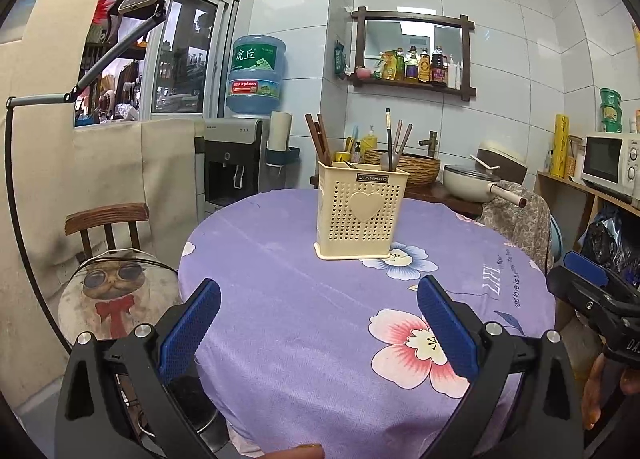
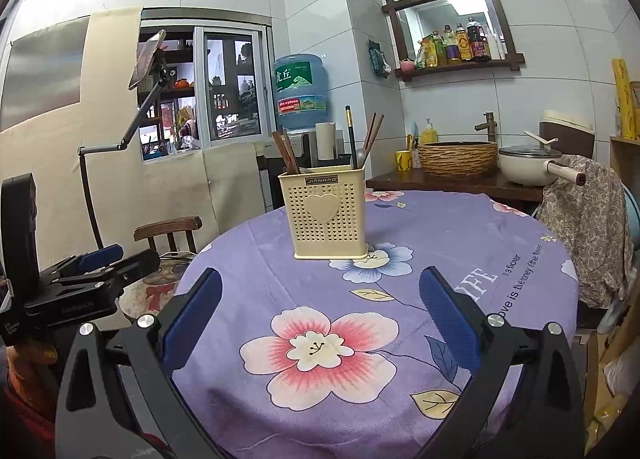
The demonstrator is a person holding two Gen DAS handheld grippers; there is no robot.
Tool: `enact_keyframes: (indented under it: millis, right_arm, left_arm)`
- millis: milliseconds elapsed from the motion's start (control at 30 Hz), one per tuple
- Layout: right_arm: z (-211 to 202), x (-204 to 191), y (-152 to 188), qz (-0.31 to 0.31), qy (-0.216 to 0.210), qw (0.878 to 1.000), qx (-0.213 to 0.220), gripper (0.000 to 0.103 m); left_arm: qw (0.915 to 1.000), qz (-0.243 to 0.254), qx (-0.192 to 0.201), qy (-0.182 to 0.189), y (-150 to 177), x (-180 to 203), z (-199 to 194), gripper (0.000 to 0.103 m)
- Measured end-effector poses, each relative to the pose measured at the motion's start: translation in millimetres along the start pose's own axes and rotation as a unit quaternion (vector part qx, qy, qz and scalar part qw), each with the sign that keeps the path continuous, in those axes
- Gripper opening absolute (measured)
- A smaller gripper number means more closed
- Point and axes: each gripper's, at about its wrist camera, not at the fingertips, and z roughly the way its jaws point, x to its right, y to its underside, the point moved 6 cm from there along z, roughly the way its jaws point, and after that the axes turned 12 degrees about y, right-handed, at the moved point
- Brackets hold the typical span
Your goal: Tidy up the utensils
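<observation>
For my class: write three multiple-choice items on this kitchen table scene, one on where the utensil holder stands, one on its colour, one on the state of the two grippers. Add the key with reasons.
1. Where does the utensil holder stand?
A. on the tablecloth
B. on a chair
C. in the sink

2. What colour is the holder?
A. blue
B. cream
C. black

3. How are the left gripper and right gripper?
A. both shut on chopsticks
B. one open, one shut
C. both open, empty

Key: A, it rests upright on the purple floral cloth; B, its perforated walls are cream; C, each pair of blue fingers is spread apart with nothing between.

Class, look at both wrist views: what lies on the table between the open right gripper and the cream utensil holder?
Nothing but bare tablecloth. In the right wrist view, only its printed flowers lie between the right gripper and the utensil holder; the left wrist view agrees.
</observation>
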Motion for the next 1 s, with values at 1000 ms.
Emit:
enact_keyframes:
  millis: [1000]
  right_arm:
    - [7.8,9.3,3.5,0.019,0.007,1.0,-0.009,0.097]
  left_arm:
    - [0.9999,-0.003,-0.009,0.003,-0.3,-0.7,2.7,0.097]
